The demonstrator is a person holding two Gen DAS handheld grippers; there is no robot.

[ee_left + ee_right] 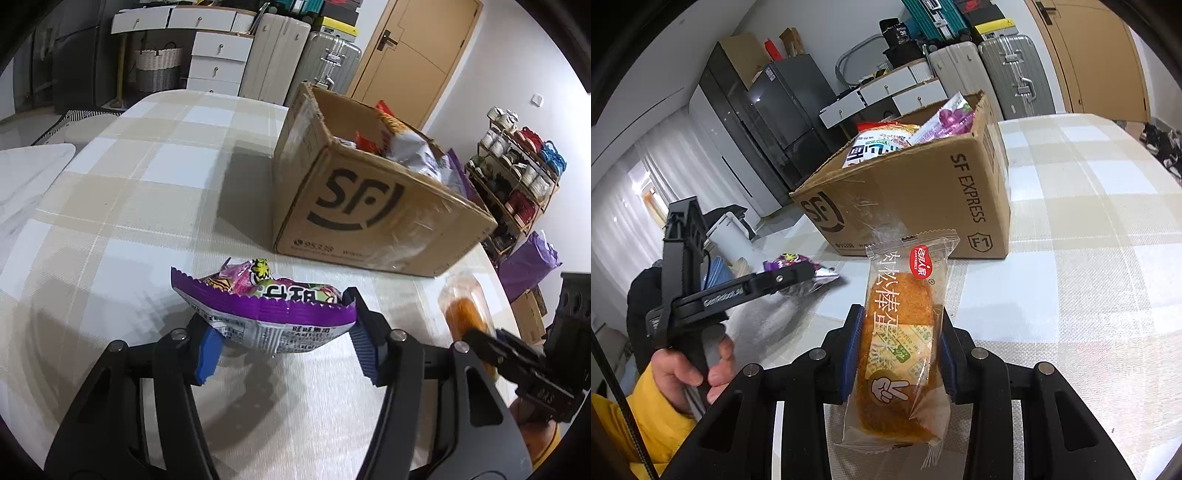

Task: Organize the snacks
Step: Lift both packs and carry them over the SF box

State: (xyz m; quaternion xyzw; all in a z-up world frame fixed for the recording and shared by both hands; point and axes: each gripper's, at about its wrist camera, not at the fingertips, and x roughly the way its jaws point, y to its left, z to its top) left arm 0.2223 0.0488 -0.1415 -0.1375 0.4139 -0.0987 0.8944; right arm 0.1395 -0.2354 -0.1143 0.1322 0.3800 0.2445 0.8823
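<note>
While the right gripper is clamping a clear-wrapped cake above the checked tablecloth, the left gripper is pinching a purple snack bag between its blue pads, lifted slightly off the cloth. Snack-filled cardboard box is sitting just beyond.

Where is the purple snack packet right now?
In the left wrist view, the purple snack packet sits low centre between the left gripper pads, above the checked tablecloth, short of the cardboard box.
</note>
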